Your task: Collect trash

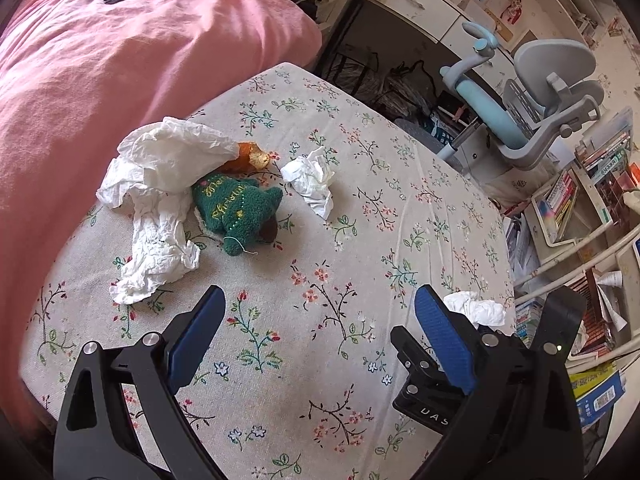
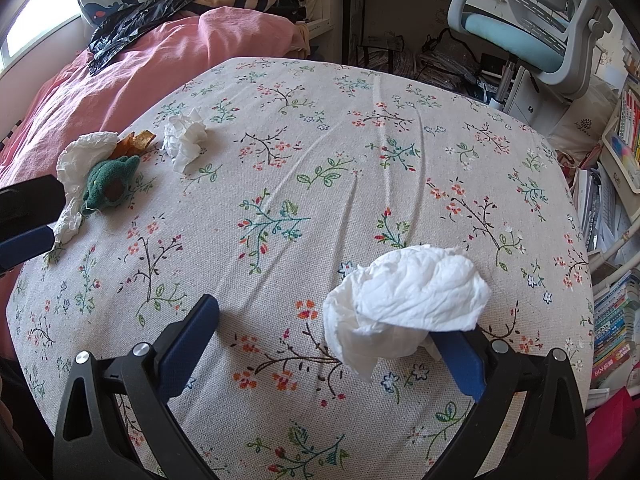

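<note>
Crumpled white tissues lie on a floral bedsheet (image 1: 320,240). In the left wrist view a large tissue (image 1: 160,184) drapes over an orange peel (image 1: 250,156) beside a green knitted toy (image 1: 236,208). A small wad (image 1: 312,180) lies right of them. My left gripper (image 1: 320,320) is open above the sheet, short of these. Another wad (image 1: 476,308) lies behind its right finger. In the right wrist view my right gripper (image 2: 324,320) is open, and that wad (image 2: 408,296) rests over its right finger (image 2: 460,356). The far wad (image 2: 184,140) and toy (image 2: 112,184) lie at left.
A pink duvet (image 1: 120,60) with a black plastic bag (image 2: 136,20) covers the bed's far left. A grey and blue desk chair (image 1: 540,92) and a desk stand beyond the bed. Bookshelves (image 1: 580,220) line the right. The left gripper shows at the right wrist view's left edge (image 2: 28,216).
</note>
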A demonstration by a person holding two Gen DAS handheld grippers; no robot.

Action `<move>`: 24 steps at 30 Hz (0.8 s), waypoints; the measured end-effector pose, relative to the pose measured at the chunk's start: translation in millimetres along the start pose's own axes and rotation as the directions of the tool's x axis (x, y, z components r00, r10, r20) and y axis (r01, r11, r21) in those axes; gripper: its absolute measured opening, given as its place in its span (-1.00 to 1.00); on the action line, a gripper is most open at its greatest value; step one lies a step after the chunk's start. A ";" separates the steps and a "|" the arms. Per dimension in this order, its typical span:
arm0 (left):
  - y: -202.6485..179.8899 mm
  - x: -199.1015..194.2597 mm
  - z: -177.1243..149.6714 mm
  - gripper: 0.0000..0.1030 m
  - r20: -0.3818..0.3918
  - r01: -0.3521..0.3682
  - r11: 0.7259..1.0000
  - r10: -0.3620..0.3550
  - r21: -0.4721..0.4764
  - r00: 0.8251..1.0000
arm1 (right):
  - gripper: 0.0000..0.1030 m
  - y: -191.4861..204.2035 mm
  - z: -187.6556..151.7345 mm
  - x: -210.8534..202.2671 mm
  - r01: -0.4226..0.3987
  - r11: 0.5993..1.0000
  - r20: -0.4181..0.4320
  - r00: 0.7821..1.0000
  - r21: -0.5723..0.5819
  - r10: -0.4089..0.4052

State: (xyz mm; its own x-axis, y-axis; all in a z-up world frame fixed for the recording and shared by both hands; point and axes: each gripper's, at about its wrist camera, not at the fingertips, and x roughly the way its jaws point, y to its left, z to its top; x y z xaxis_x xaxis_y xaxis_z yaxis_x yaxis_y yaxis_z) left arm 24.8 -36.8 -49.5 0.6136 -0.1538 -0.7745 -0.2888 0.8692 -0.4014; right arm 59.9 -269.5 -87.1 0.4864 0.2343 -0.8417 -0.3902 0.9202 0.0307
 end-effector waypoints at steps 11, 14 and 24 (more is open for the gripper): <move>6.1 4.5 2.4 0.79 -0.023 0.016 1.000 -0.016 -0.010 1.000 | 0.88 0.4 0.4 0.1 0.000 1.000 0.000 1.000 0.000 0.000; 11.2 5.0 3.0 0.79 -0.028 0.015 0.999 -0.016 -0.042 0.999 | 0.88 0.4 0.4 0.0 0.000 1.000 0.000 1.000 0.000 0.000; 0.5 0.9 -0.4 0.79 -0.013 0.014 1.000 -0.014 0.002 1.000 | 0.88 0.4 0.4 0.0 0.000 1.000 0.000 1.000 0.000 0.000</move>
State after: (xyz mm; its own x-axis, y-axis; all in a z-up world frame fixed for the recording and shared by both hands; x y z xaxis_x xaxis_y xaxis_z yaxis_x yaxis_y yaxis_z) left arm 24.9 -36.7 -50.6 0.6076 -0.1722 -0.7753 -0.2786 0.8679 -0.4112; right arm 60.0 -269.1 -86.9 0.4866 0.2342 -0.8417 -0.3901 0.9203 0.0306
